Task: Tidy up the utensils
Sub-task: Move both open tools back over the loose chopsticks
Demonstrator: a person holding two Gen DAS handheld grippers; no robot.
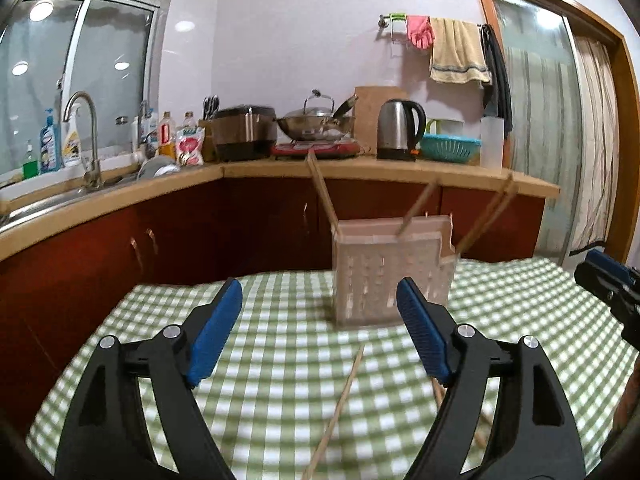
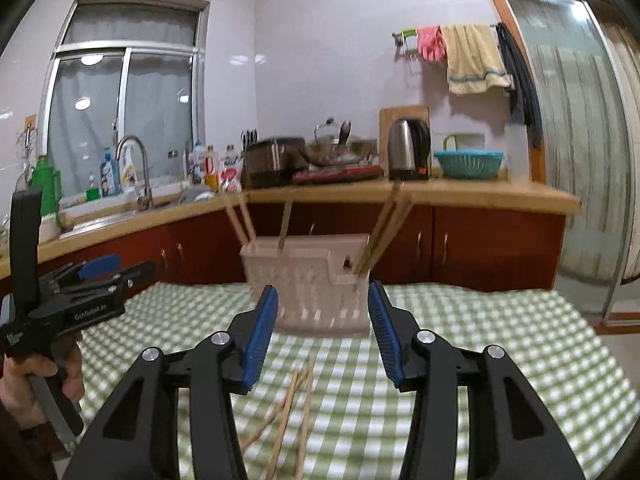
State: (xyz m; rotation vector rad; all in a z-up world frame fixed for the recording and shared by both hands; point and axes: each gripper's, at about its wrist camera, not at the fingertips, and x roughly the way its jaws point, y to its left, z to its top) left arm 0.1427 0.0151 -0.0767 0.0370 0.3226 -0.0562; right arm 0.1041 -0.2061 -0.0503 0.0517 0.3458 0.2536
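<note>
- Pointing slightly downward over the table, the left gripper [image 1: 320, 304] has its jaws spread wide with nothing between them; the right gripper [image 2: 323, 312] is also parted, less wide, and empty.
- A hand [image 2: 24, 384] holds the left tool's handle.
- The pale slotted holder [image 1: 394, 268] stands on the green checked tablecloth [image 1: 248, 400] with several chopsticks leaning inside; loose chopsticks [image 2: 298, 416] lie on the cloth before it.
- Behind is a kitchen counter [image 1: 360, 168] with a kettle [image 1: 400, 128].
- Motion blur makes the number of chopsticks in the holder hard to count.

black claws [image 1: 320, 292], blue ribbed pads [image 2: 262, 336], silver screws.
</note>
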